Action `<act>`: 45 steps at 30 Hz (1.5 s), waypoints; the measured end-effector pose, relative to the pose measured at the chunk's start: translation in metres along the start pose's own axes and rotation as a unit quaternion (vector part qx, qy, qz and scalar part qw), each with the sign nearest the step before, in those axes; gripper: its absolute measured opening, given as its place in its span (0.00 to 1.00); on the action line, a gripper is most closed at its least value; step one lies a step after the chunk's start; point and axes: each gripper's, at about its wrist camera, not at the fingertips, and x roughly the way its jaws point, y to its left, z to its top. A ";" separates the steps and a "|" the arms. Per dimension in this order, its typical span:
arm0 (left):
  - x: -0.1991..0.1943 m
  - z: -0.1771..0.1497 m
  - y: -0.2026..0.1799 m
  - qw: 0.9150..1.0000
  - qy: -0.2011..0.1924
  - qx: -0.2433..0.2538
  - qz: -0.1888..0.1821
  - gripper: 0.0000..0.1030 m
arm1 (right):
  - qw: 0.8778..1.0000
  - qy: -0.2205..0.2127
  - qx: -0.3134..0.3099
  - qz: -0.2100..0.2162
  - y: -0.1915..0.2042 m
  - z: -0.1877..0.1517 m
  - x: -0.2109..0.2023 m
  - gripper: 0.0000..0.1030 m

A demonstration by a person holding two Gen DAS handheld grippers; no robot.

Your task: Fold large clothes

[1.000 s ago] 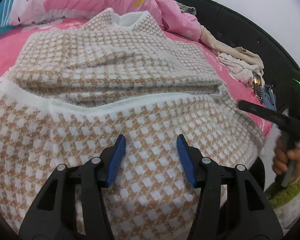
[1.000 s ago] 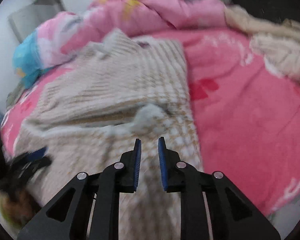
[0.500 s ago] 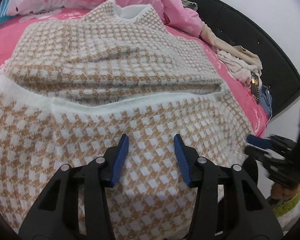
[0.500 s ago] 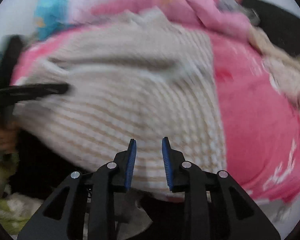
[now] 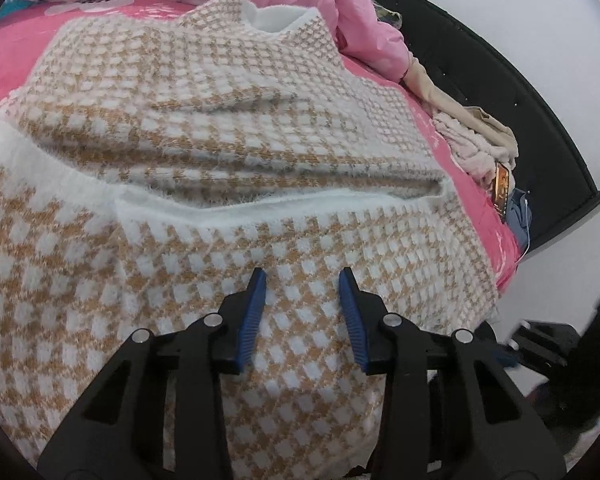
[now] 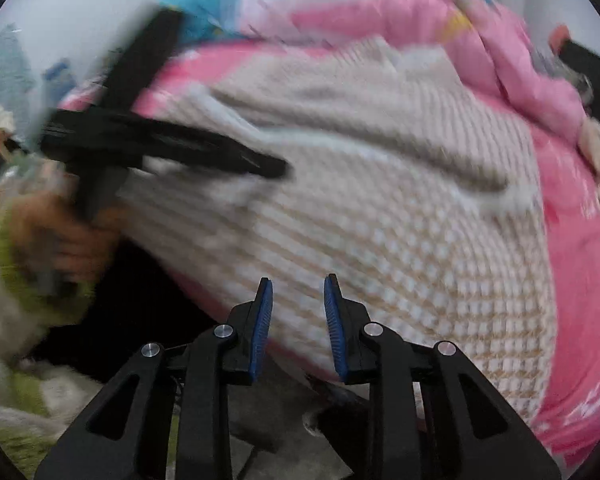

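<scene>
With both claws parted and empty, the left gripper (image 5: 302,292) hovers over the checked sweater (image 5: 228,152); the right gripper (image 6: 298,300) should pinch the hem just ahead, evenly.

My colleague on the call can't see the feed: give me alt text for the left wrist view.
The open left gripper hovers over a tan-and-white checked sweater, empty, blue pads apart. The sweater lies partly folded on a pink bed sheet, collar at the far end, white hem band across the middle. A pile of beige clothes and a phone lie at the right edge.
</scene>
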 end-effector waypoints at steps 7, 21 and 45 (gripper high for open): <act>0.000 0.000 0.004 1.000 0.001 -0.003 -0.001 0.34 | 0.998 0.049 -0.010 -0.027 0.013 -0.006 0.064 0.25; -0.071 -0.024 -0.005 0.997 -0.060 0.036 -0.012 0.54 | 0.999 0.024 0.038 0.016 0.003 -0.006 0.051 0.26; -0.095 -0.030 0.035 0.987 -0.089 0.017 0.134 0.64 | 0.981 -0.031 0.185 -0.051 -0.114 0.003 0.022 0.55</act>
